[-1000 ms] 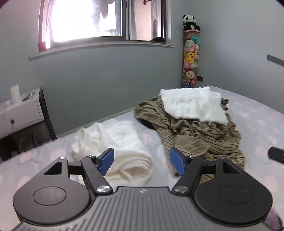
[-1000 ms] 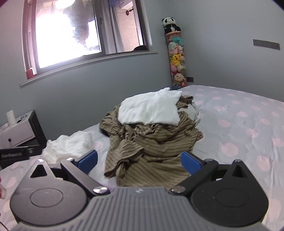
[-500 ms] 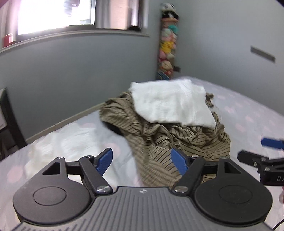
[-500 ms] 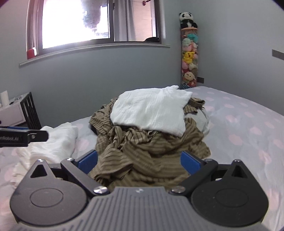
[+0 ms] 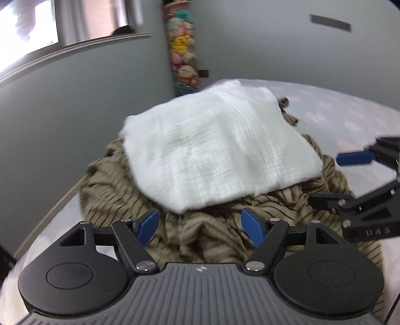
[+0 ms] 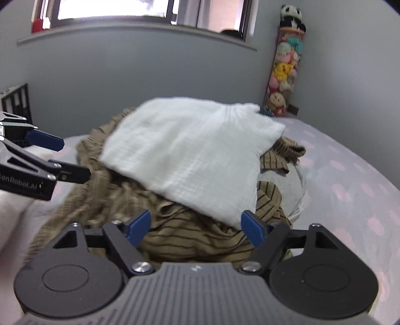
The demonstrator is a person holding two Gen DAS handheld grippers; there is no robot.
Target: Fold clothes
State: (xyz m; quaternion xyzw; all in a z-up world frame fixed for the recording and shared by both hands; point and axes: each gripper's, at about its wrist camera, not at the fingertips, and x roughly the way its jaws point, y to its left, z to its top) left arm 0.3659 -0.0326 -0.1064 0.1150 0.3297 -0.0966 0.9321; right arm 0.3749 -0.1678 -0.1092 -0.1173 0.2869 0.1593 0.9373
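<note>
A folded white garment [image 5: 215,147] lies on top of a crumpled brown striped garment [image 5: 200,235] on the bed; both show in the right wrist view too, the white one [image 6: 190,155] over the striped one [image 6: 195,240]. My left gripper [image 5: 201,225] is open and empty, just in front of the white garment's near edge. My right gripper [image 6: 195,226] is open and empty, close to the white garment's near corner. Each gripper shows in the other's view, the right one [image 5: 332,175] at the pile's right, the left one [image 6: 72,157] at its left.
The bed [image 6: 350,180] has a pale sheet with pink dots. A grey cloth [image 6: 285,182] lies under the pile at the right. A tall column of plush toys [image 6: 285,72] stands in the corner. A grey wall and a window [image 6: 112,10] lie behind.
Both grippers have moved in close to the pile, which now fills the views. The left view has swung right, away from the loose white cloth. The right gripper's jaws have narrowed.
</note>
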